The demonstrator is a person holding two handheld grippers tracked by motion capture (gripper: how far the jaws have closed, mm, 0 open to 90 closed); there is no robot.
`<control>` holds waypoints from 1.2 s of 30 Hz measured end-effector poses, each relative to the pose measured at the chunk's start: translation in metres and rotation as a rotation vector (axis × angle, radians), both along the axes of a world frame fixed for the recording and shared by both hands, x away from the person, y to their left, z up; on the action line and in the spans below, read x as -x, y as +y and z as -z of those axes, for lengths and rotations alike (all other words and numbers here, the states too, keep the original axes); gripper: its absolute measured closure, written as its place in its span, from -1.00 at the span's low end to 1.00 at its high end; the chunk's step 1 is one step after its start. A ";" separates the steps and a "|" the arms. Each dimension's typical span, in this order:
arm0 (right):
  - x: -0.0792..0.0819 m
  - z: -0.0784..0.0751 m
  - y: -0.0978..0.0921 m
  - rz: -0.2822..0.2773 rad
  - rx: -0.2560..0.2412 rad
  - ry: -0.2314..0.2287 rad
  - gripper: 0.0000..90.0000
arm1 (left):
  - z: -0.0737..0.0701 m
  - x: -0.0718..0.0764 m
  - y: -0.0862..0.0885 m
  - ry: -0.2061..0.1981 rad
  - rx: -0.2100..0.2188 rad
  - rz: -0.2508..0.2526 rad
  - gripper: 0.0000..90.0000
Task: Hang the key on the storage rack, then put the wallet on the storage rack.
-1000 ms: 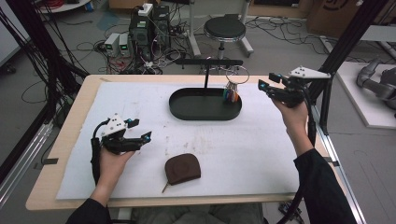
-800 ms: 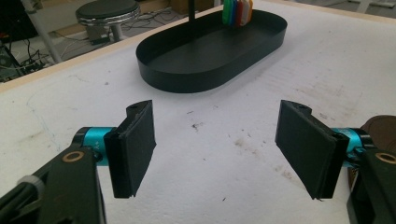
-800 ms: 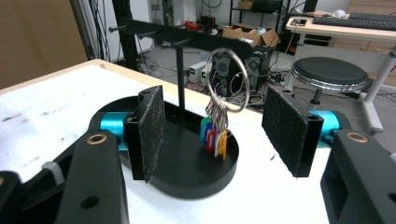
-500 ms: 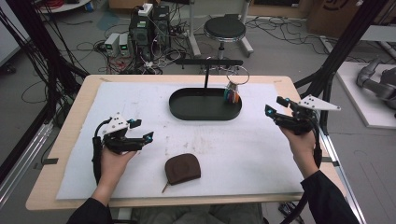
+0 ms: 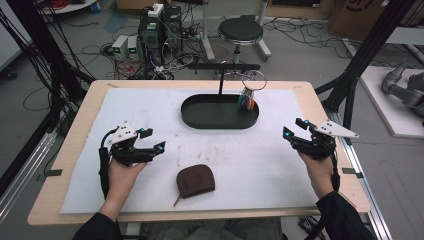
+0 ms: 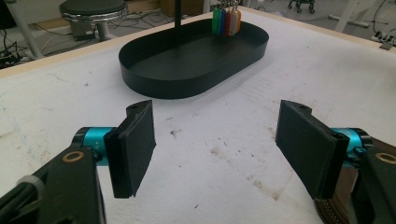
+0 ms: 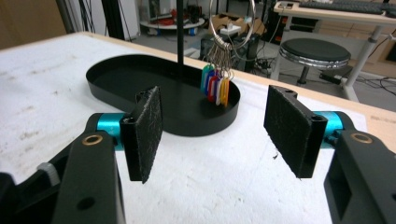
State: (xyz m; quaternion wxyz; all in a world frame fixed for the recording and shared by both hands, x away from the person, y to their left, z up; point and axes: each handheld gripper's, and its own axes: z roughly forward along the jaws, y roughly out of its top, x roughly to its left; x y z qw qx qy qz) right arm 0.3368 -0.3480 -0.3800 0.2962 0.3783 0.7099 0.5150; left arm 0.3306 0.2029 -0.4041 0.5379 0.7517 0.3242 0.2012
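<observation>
A black oval tray (image 5: 195, 116) (image 6: 154, 84) (image 7: 107, 88) lies at the table's far middle, with a thin black stand (image 5: 220, 80) rising from it. A metal ring (image 5: 253, 80) (image 7: 232, 21) carrying several coloured key tags (image 5: 246, 102) (image 6: 225, 21) (image 7: 215, 88) hangs from the stand's right end. Near the front edge lies a brown leather pouch (image 5: 195, 180). My left gripper (image 5: 152, 140) (image 6: 215, 144) hovers open at the left, just left of the pouch. Over the table's right side my right gripper (image 5: 295, 128) (image 7: 212, 126) is open and empty.
A white mat (image 5: 150, 107) covers the wooden table (image 5: 70, 150). Behind the table stand a round stool (image 5: 240, 31), electronics boxes (image 5: 125, 47) and tangled cables on the floor. Black frame posts (image 5: 367, 55) rise at the right.
My right gripper has come down and back from beside the key tags toward the near right of the table. The left gripper has barely moved.
</observation>
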 end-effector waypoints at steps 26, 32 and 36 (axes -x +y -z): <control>0.002 0.009 -0.004 0.043 0.016 0.008 -0.24 | 0.003 0.005 -0.012 0.016 -0.001 0.047 -0.37; 0.000 0.009 -0.005 0.045 0.020 0.006 -0.24 | 0.005 0.012 -0.023 0.061 -0.012 0.082 -0.37; -0.001 0.010 -0.005 0.034 0.030 0.017 -0.25 | 0.008 0.019 -0.032 0.112 0.001 0.117 -0.29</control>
